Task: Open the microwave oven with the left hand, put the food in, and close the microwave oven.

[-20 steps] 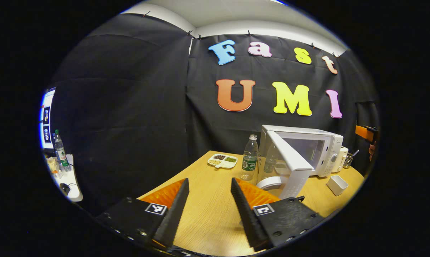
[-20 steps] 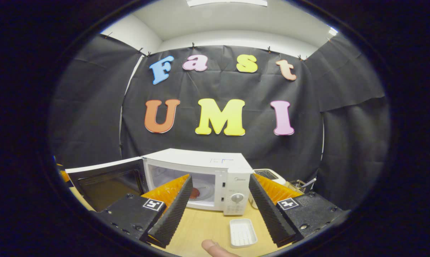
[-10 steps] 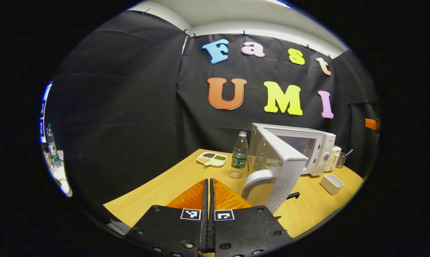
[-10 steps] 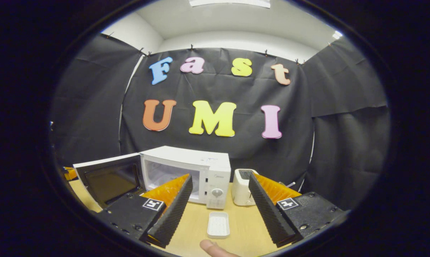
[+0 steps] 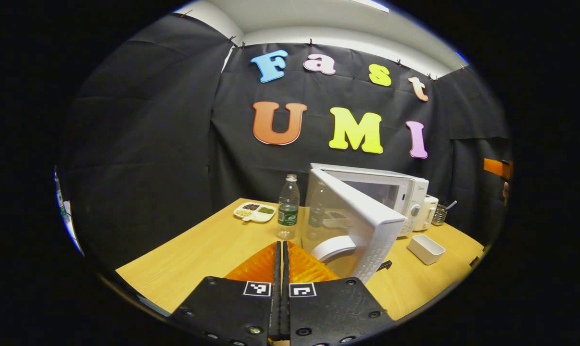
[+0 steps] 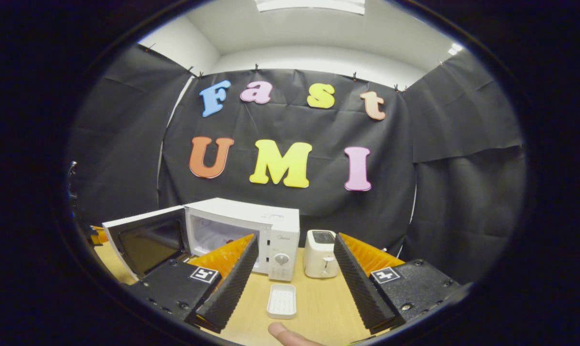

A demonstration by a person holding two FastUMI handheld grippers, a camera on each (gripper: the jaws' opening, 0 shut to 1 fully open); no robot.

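The white microwave (image 5: 391, 185) stands at the back of the wooden table (image 5: 198, 250) with its door (image 5: 355, 218) swung wide open. The door's curved handle (image 5: 333, 246) faces me. My left gripper (image 5: 280, 262) is shut with nothing in it, low over the table, just left of the door's edge. In the right gripper view the microwave (image 6: 271, 223) and its open door (image 6: 145, 238) lie ahead to the left. My right gripper (image 6: 295, 239) hangs open and empty, well back from them. One finger hides much of the oven's inside.
A clear water bottle (image 5: 288, 206) and a plate of beans (image 5: 254, 212) stand left of the microwave. A white toaster (image 6: 321, 259) stands to its right, a small white dish (image 6: 282, 301) lies in front. A thumb (image 6: 290, 334) shows at the bottom edge.
My left gripper went from open to shut, with nothing between its fingers, and swung so the door sits nearer the middle. My right gripper drew back from the microwave, bringing the toaster into sight.
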